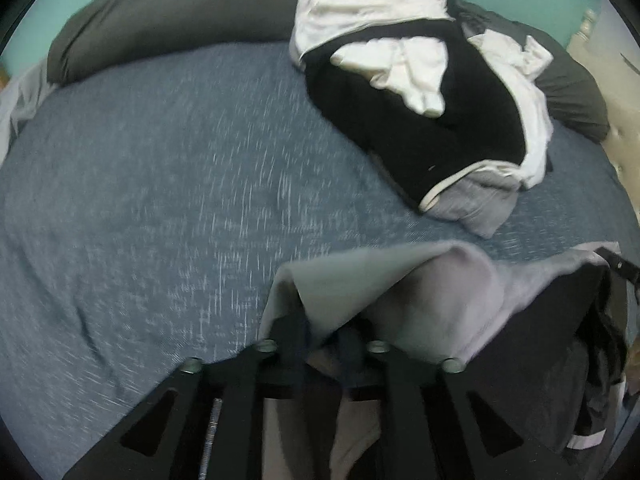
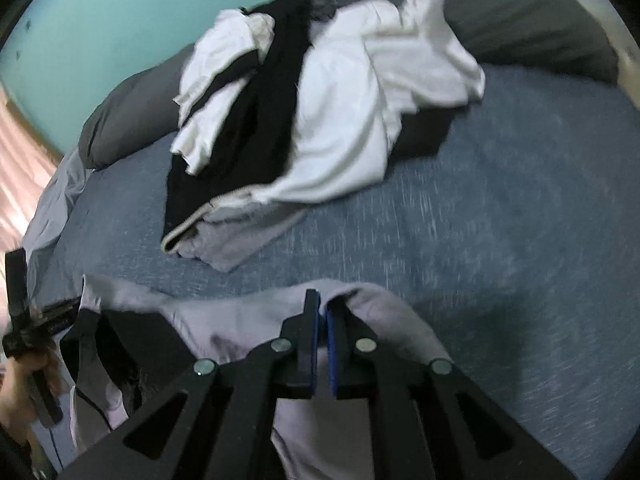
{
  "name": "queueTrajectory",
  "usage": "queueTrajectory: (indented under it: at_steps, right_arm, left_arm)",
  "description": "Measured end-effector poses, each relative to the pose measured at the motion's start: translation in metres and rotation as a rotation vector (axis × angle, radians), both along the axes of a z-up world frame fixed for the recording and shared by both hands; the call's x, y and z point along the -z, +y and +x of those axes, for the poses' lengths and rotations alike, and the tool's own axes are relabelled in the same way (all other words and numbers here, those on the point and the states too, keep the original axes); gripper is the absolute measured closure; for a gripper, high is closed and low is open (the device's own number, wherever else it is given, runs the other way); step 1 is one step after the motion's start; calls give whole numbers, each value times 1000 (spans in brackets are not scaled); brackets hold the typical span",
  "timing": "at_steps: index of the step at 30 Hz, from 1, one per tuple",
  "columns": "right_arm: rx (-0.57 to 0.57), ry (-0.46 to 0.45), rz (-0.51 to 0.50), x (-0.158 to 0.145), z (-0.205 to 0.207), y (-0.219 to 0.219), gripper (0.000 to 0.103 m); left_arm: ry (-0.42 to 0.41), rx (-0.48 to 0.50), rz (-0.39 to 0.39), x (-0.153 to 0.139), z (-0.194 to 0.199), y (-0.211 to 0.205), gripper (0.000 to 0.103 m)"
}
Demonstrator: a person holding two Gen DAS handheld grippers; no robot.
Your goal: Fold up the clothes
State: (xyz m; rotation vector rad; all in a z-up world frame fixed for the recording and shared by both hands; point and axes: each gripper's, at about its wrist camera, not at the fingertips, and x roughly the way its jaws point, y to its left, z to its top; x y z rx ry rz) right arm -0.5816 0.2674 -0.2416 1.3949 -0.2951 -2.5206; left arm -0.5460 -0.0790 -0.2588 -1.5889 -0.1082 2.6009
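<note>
The left claw (image 1: 320,344) is standing partly apart over the near edge of the bed (image 1: 160,200), its two dark fingers (image 1: 288,332) reaching into the top edge of a pale grey garment (image 1: 400,288); the cloth is draping over the fingertips, so whether the pads are pressing on it cannot be told. The right claw (image 2: 323,320) is sitting almost fully closed, its blue pads nipping another part of the same garment's upper edge, and the fabric is sagging between the two claws and hanging down beneath them. In the right wrist view, a hand (image 2: 24,372) is gripping the handle of the left tool at the far left. Farther back on the blue bedcover, well apart from the held garment, a heap of black, white and grey clothes (image 1: 420,92) is lying beside a long dark grey pillow (image 1: 172,16), against a teal wall (image 2: 100,20).
</note>
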Motion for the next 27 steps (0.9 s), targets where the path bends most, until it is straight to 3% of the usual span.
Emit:
queueTrajectory:
  at_steps: [5, 7, 14, 19, 24, 27]
  right_arm:
    - [71, 71, -30, -13, 16, 17, 86]
    - [86, 108, -27, -27, 26, 23, 77]
    - [48, 127, -94, -55, 99, 26, 75]
    - [7, 92, -56, -44, 164, 21, 66]
    - [15, 44, -65, -26, 207, 22, 63]
    - [-3, 35, 6, -23, 220, 16, 51]
  left_arm:
    - [70, -69, 109, -20, 14, -26, 55]
    - [103, -73, 123, -35, 27, -33, 54]
    - [149, -55, 151, -63, 102, -40, 53]
    - [158, -69, 191, -57, 168, -44, 53]
    - [165, -69, 205, -43, 235, -36, 49]
    - [188, -61, 219, -36, 261, -33, 39]
